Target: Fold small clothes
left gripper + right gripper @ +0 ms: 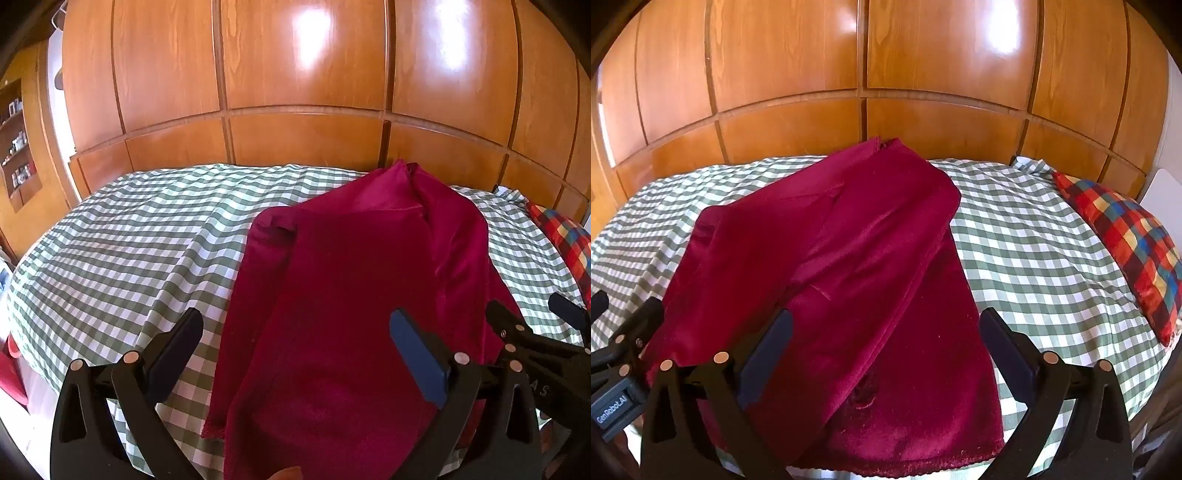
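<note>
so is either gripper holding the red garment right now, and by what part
Nothing is held. The left gripper and the right gripper both hang open above the dark red garment, which lies loose on the checked bedspread.

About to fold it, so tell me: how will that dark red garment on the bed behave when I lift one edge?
The red garment probably droops limply: it already lies in soft folds. Its sheen suggests it may slide on the checked sheet.

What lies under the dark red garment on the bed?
The dark red garment lies on a green-and-white checked sheet, which shows all around it. Whatever lies beneath its own folded layers is covered and cannot be seen.
</note>
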Demonstrator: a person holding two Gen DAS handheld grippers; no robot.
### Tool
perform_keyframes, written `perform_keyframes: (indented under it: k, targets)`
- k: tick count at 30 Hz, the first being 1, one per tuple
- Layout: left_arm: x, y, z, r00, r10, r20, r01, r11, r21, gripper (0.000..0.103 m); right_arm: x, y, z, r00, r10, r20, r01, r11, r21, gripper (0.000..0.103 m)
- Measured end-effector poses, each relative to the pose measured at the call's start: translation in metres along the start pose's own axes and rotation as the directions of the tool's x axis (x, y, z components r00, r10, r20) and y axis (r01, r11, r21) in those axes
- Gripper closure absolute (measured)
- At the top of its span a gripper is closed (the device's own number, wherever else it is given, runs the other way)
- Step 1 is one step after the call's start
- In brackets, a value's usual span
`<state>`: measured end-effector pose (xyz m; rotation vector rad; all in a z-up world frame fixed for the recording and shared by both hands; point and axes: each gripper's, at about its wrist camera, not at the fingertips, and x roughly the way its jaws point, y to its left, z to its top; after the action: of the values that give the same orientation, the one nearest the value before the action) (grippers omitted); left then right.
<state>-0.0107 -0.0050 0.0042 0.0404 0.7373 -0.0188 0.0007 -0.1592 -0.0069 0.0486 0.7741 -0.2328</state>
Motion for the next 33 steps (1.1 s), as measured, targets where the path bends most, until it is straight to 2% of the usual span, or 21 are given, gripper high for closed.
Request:
perform_keyframes:
  k: [33]
  targets:
    - [-0.0021,-0.0004,-0.0099,1.000,-0.012,-0.015,0.012,1.000,0.014,0.002,-0.0036,0.0008,-0.0020,1.000,-0.001,0.005,0.001,1.000,0.002,0.003]
